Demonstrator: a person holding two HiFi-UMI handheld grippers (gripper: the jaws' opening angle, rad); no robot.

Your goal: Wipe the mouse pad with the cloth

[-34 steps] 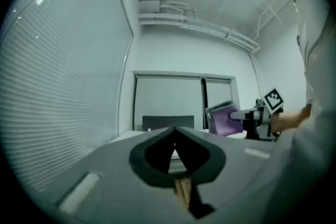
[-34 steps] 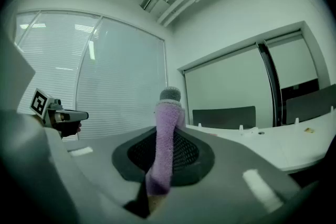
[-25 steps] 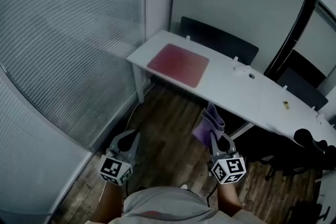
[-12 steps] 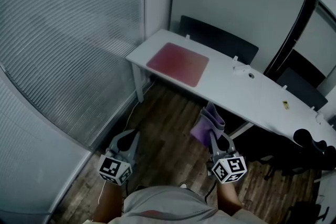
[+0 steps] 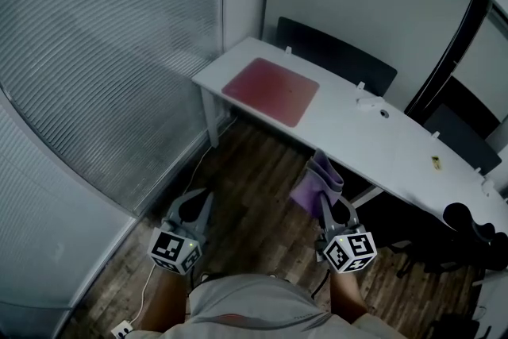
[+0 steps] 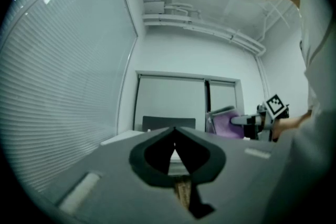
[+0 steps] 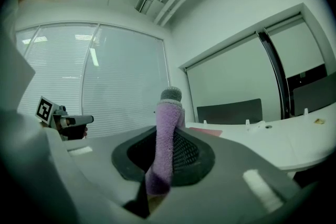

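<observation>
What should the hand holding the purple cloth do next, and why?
Probably carry the right gripper forward and to the left, up over the desk, toward the red mouse pad. Its jaws are shut on the purple cloth, but it hangs above the wooden floor, short of the desk, and the pad lies at the desk's left end with nothing touching it.

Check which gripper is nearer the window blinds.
Left. The left gripper, jaws shut and empty, hangs over the floor next to the blinds. The right gripper, jaws shut on the purple cloth, is on its far side, farther from them.
</observation>
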